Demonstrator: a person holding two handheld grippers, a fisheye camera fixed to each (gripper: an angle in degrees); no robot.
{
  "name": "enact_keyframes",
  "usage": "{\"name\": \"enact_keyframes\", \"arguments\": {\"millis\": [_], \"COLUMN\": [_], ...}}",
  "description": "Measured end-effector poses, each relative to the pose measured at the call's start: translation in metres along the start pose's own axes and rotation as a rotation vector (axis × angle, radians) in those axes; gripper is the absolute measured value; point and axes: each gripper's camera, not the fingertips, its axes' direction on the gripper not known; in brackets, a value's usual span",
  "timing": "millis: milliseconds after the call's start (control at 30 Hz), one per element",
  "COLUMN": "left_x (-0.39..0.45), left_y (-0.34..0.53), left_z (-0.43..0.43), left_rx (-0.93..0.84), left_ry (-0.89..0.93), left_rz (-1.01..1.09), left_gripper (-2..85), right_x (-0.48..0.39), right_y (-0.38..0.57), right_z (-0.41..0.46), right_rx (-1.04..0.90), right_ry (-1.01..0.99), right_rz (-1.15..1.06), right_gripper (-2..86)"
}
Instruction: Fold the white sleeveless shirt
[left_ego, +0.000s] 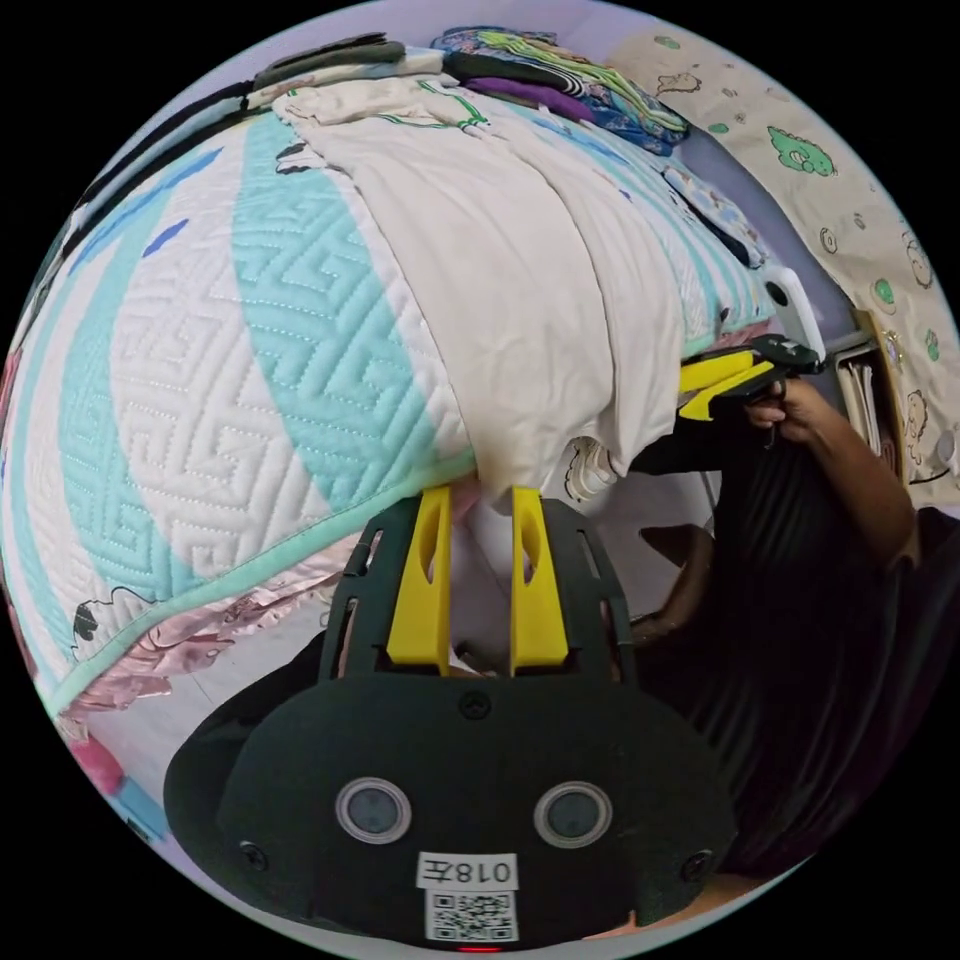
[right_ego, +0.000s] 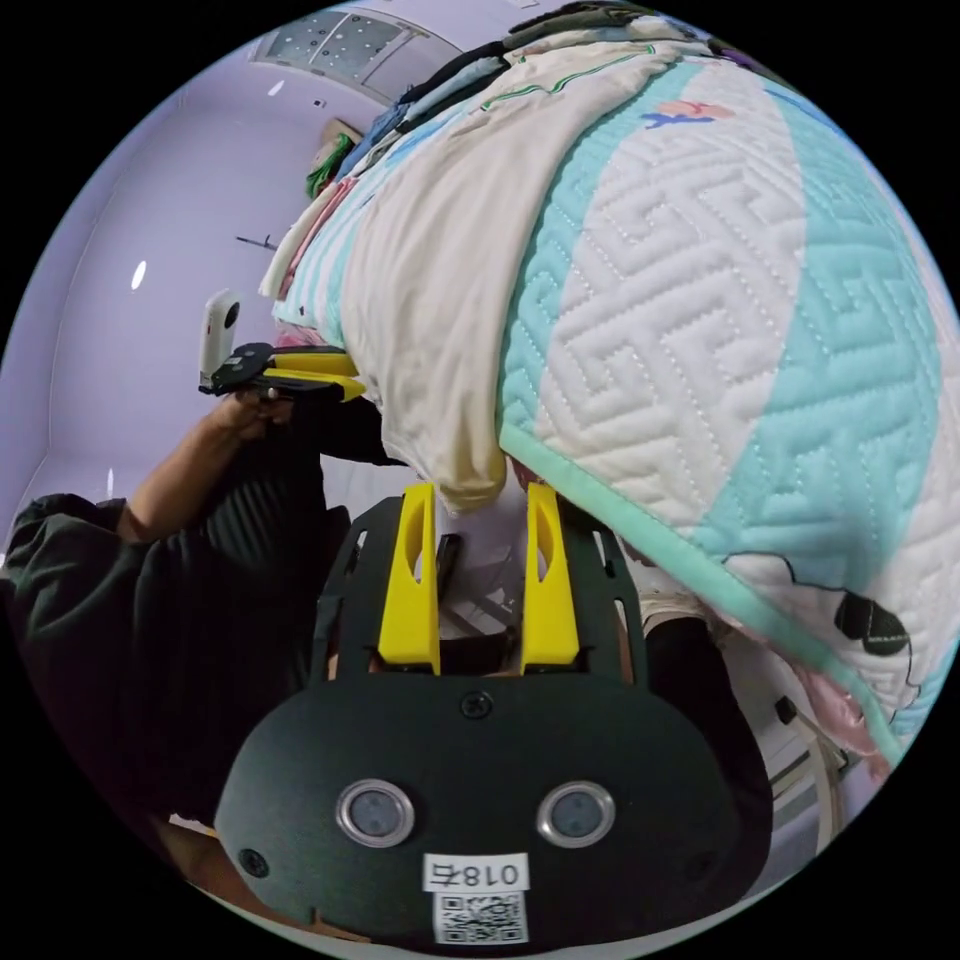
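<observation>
The white sleeveless shirt (left_ego: 520, 270) lies lengthwise on a teal and white quilt (left_ego: 250, 380), its lower hem hanging over the bed's near edge. My left gripper (left_ego: 481, 495) stands open just below that edge, one hem corner drooping between its jaw tips. At the hem's other corner, a hand holds my right gripper (left_ego: 685, 390), which is also open. In the right gripper view, the shirt (right_ego: 440, 300) drapes down to my right gripper (right_ego: 480, 492), with its corner between the spread jaws. My left gripper (right_ego: 355, 378) shows farther left along the hem.
Folded clothes (left_ego: 560, 80) are stacked at the bed's far end. A patterned cloth (left_ego: 850, 200) hangs on the right. The person's arm and dark clothing (left_ego: 840, 520) stand close to the bed edge. A pink frilled bed skirt (left_ego: 200, 640) hangs under the quilt (right_ego: 720, 330).
</observation>
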Motion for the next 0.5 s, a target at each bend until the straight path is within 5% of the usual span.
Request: {"name": "enact_keyframes", "arguments": {"millis": [500], "left_x": [0.029], "left_y": [-0.02], "left_z": [0.052], "left_rx": [-0.029], "left_ry": [0.119], "left_rz": [0.064], "left_gripper": [10.5], "right_x": [0.014], "right_y": [0.024], "right_z": [0.007], "right_rx": [-0.034], "right_ry": [-0.117], "right_rz": [-0.051], "right_gripper": [15.5]}}
